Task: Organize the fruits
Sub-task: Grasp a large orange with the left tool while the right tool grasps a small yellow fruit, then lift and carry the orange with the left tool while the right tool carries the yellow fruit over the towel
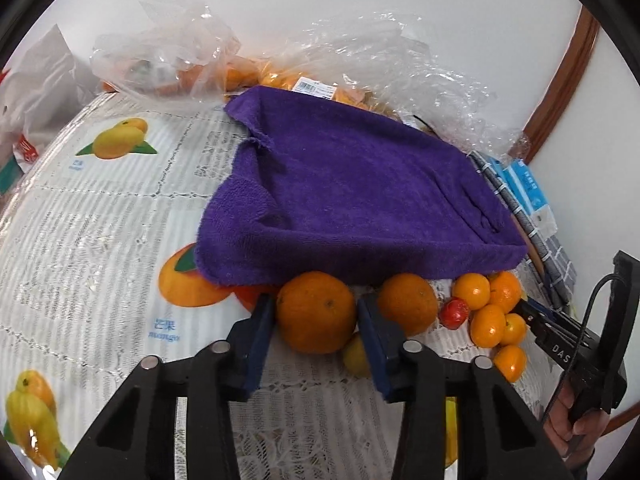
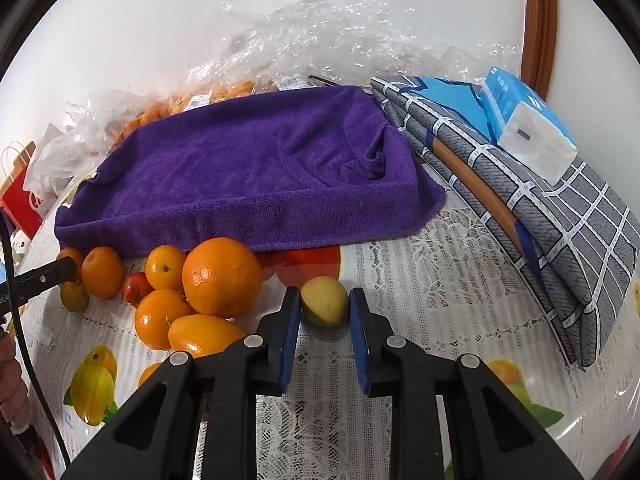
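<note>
A pile of fruit lies on the table in front of a purple towel (image 1: 352, 196) draped over a tray (image 2: 248, 168). My left gripper (image 1: 316, 312) has its blue pads on both sides of a large orange (image 1: 316, 312), pressed against it. A second orange (image 1: 408, 308), small mandarins (image 1: 472, 292) and a red fruit (image 1: 454, 312) lie to its right. My right gripper (image 2: 325, 304) stands with its pads on either side of a small yellow-green fruit (image 2: 325, 300), close to it. A big orange (image 2: 222, 276) and mandarins (image 2: 160, 316) lie to its left.
Clear plastic bags with more oranges (image 1: 240, 72) lie behind the towel by the white wall. A folded grey checked cloth (image 2: 540, 216) with a blue tissue pack (image 2: 528, 132) lies on the right. The tablecloth (image 1: 100, 220) has lace and fruit prints.
</note>
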